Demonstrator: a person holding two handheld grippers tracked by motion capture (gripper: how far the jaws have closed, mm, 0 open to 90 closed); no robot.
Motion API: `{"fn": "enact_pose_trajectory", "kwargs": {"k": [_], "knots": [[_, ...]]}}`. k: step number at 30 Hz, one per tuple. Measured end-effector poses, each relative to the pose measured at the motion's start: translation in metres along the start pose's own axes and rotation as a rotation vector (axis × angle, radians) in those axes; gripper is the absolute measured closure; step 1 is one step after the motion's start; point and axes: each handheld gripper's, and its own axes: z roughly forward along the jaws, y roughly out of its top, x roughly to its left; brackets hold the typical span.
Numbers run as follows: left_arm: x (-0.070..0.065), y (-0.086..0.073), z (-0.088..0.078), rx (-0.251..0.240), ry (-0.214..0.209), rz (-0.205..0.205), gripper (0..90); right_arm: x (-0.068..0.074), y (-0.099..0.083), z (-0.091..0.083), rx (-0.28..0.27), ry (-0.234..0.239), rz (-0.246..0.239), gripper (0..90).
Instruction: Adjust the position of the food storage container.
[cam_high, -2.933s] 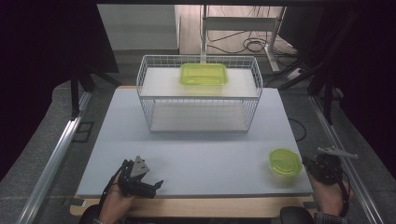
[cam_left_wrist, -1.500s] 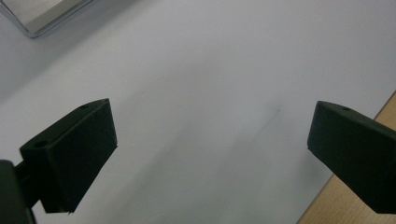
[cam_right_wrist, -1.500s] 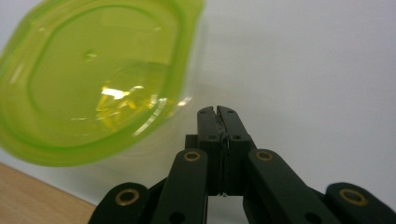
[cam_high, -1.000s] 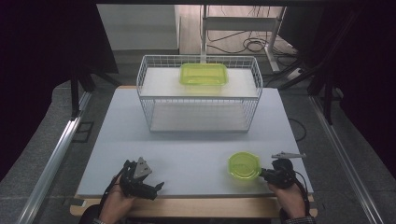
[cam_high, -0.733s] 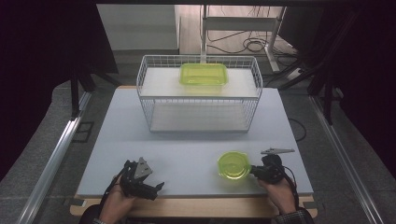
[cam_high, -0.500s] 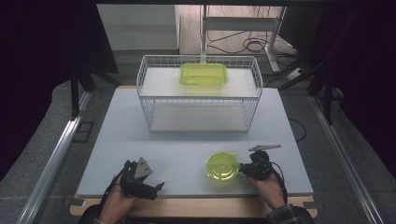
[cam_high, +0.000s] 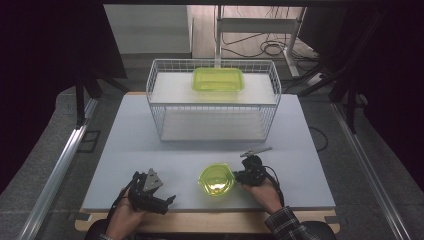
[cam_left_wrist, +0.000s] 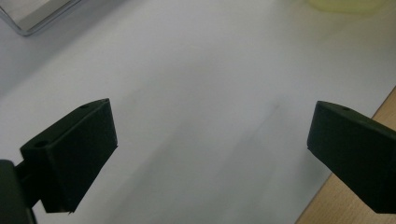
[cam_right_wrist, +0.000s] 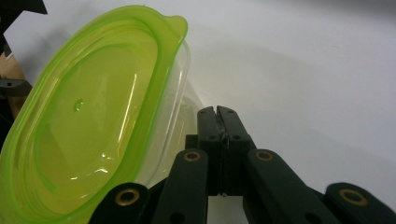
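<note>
Touching right claw (cam_right_wrist: 218, 112): round translucent green plastic container (cam_right_wrist: 88, 121), glossy, on matte table (cam_high: 150, 145).

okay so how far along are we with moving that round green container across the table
Done so far: the round green container has come from the table's right edge to front centre over the last few seconds. In hand: the right gripper is against its right side, jaws closed together beside the rim rather than on it. The left gripper rests open nearby. Left: unclear; the rectangular green container sits on the wire basket.
</note>
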Motion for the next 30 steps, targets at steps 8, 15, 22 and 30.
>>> {"fn": "enact_pose_trajectory", "kwargs": {"k": [8, 15, 22, 30], "knots": [[0.001, 0.0, -0.001, -0.001, 0.004, -0.005, 1.0, -0.006, 0.001, -0.01, -0.029, -0.063, -0.043, 86.2], [0.002, 0.001, -0.004, -0.014, 0.017, -0.035, 1.8, -0.01, -0.004, -0.042, -0.091, -0.136, -0.113, 74.7], [0.002, 0.001, -0.007, -0.038, 0.006, -0.053, 1.6, -0.009, -0.011, -0.061, -0.141, -0.206, -0.178, 51.2], [0.0, 0.001, -0.005, -0.049, 0.015, -0.023, 1.1, -0.012, -0.017, -0.067, -0.179, -0.217, -0.197, 23.5]]}}
